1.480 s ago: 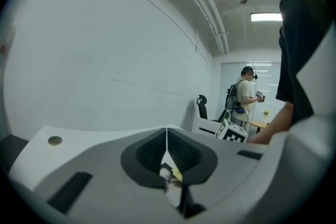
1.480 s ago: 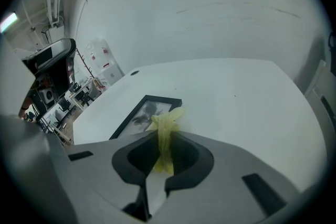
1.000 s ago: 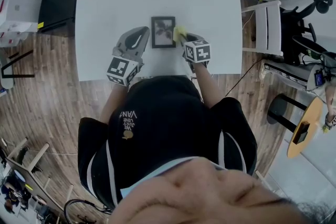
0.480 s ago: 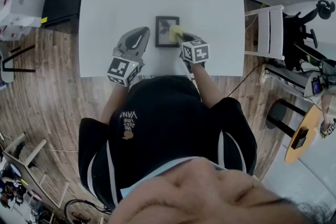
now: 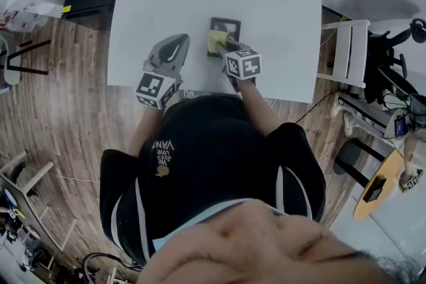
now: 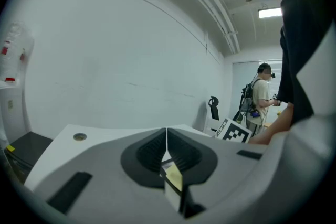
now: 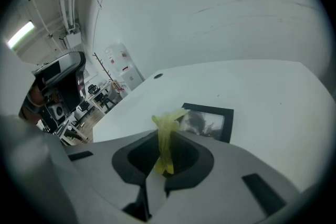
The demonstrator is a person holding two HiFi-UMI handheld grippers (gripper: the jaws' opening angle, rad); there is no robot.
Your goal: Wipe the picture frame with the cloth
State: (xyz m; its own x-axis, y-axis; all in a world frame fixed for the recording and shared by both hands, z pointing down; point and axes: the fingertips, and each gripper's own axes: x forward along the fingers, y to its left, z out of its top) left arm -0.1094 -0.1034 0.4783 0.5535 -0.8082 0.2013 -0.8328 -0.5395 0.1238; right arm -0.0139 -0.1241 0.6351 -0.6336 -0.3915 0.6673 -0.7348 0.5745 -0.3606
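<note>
Right gripper (image 5: 223, 44) pinches yellow cloth (image 5: 215, 42) over picture frame (image 5: 228, 26); left gripper (image 5: 176, 43) left of frame, jaws together, empty.

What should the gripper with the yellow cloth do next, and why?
Probably drag the cloth across the frame toward its far right corner. The right gripper is shut on the cloth, which in the head view lies over only the frame's near left part, so most of the frame is not under the cloth.
</note>
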